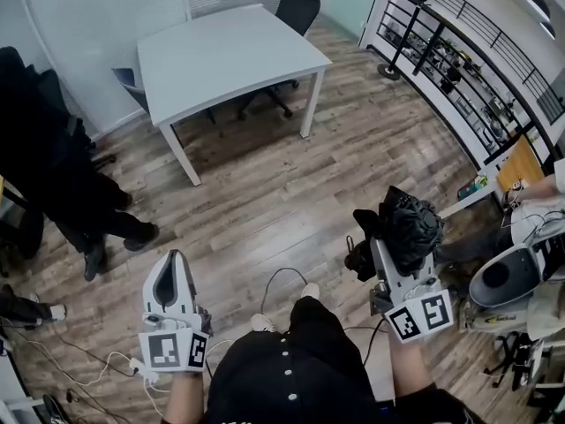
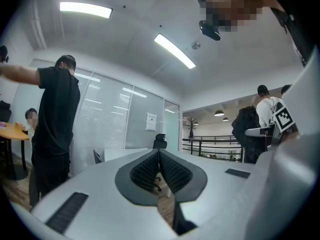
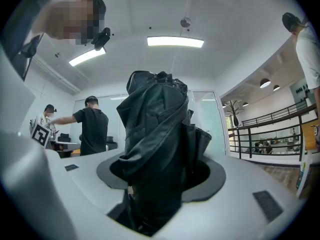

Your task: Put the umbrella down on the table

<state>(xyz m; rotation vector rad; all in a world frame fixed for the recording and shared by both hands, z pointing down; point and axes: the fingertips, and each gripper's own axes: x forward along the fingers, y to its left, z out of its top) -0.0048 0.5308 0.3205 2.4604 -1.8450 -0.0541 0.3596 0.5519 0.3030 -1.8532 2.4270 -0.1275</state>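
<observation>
Carrying step: right gripper [image 3: 162, 176] clamped on folded umbrella [image 3: 157, 119]; left gripper [image 2: 159, 156] closed, empty. Tabletop [image 1: 225, 56] well apart ahead. Needs approach, then lowering, release.

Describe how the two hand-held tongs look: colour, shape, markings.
Both the left tongs and right tongs are pale grey, tapering shells with dark ribbed pads. Each carries a white cube with black square markers. The wearer's top is black with white buttons.

A white table [image 1: 221, 56] stands on wood-plank floor [image 1: 291, 193].
</observation>
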